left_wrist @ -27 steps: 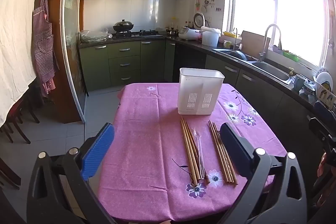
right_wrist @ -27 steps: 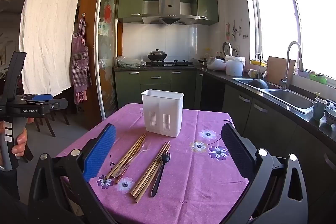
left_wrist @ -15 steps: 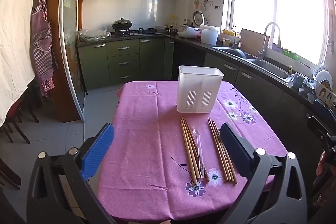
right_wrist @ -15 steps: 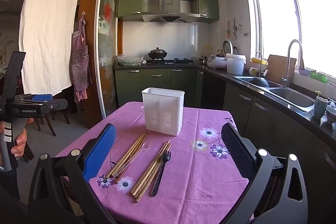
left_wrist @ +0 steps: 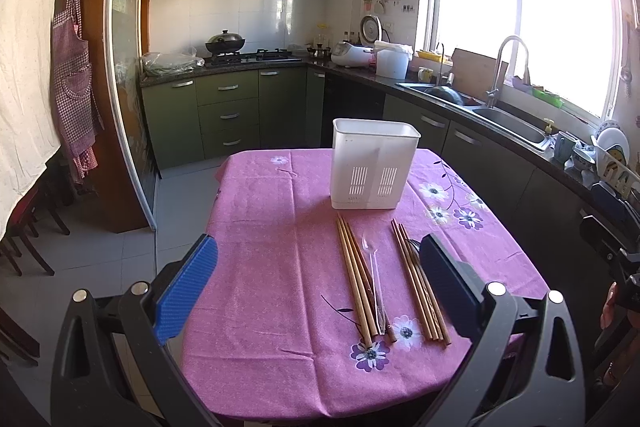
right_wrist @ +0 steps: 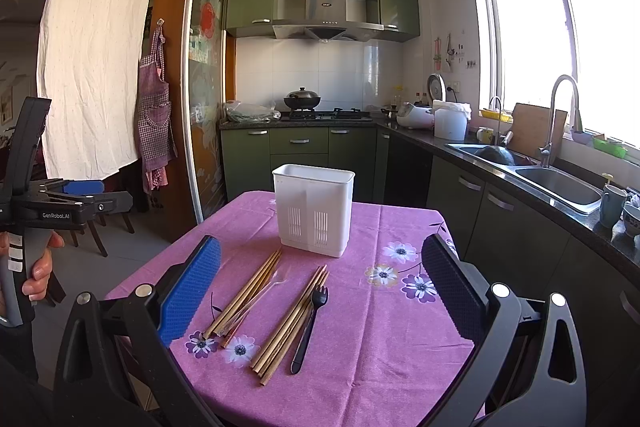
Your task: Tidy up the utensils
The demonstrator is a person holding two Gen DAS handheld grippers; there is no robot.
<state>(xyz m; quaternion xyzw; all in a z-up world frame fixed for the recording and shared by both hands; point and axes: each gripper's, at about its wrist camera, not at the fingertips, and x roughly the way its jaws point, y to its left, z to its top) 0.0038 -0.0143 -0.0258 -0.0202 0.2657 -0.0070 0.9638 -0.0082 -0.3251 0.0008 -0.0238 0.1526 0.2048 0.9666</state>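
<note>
Reaching into the chopsticks (right_wrist: 250,297) lying tight beside the clear spoon (right_wrist: 260,297) and black fork (right_wrist: 310,327) on the worktop (right_wrist: 380,347) could scatter or mis-pick them before the white caddy (right_wrist: 314,209), since both the left tool (left_wrist: 318,277) and right tool (right_wrist: 320,281) hover spread wide, empty, touching nothing.

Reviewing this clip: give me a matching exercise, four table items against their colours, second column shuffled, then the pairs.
Items:
1. holder
2. fork
3. spoon
4. tablecloth

Colours:
A. black
B. purple with flowers
C. white
D. clear

Pairs: 1-C, 2-A, 3-D, 4-B
</note>
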